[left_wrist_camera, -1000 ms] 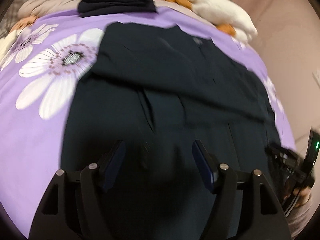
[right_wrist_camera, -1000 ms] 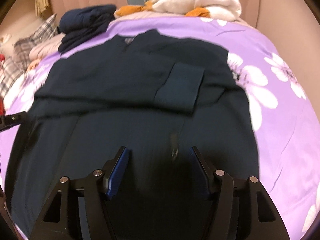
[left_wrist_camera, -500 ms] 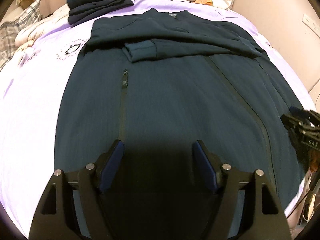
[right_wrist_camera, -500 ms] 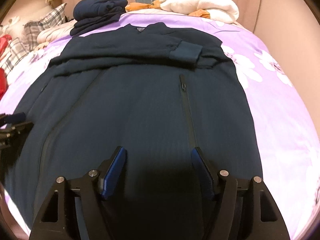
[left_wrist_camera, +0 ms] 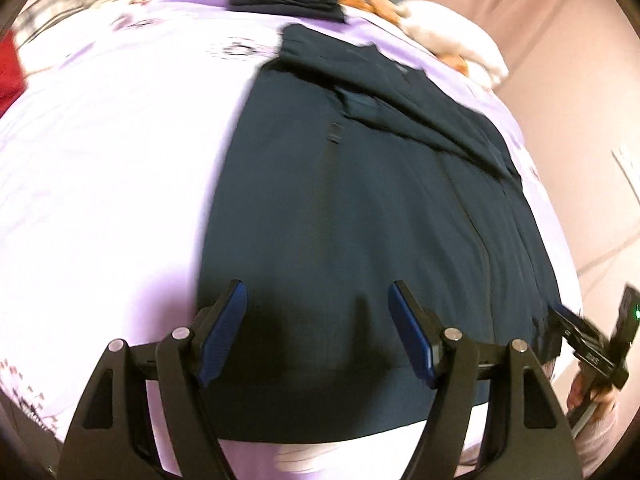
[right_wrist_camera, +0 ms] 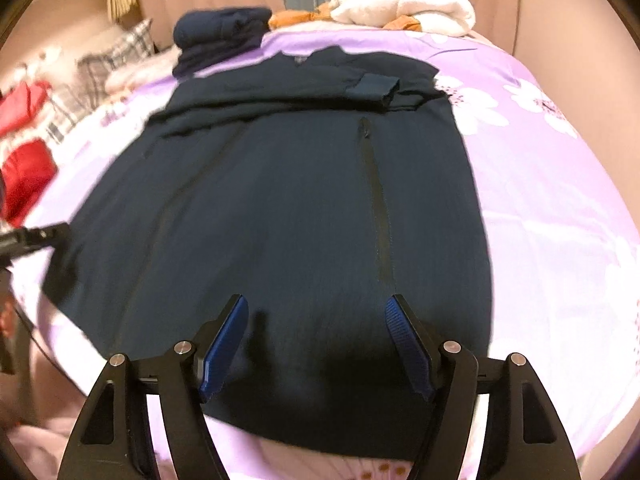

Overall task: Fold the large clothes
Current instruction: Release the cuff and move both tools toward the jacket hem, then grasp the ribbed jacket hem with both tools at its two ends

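The dark jacket (right_wrist_camera: 288, 216) lies flat on the purple bed cover (right_wrist_camera: 552, 200), sleeves folded across its far end. Your left gripper (left_wrist_camera: 318, 334) and right gripper (right_wrist_camera: 316, 340) are both spread, holding nothing. Grab the near hem, probably at both corners, and lift evenly.

Both wrist views look down across one jacket (left_wrist_camera: 360, 220).
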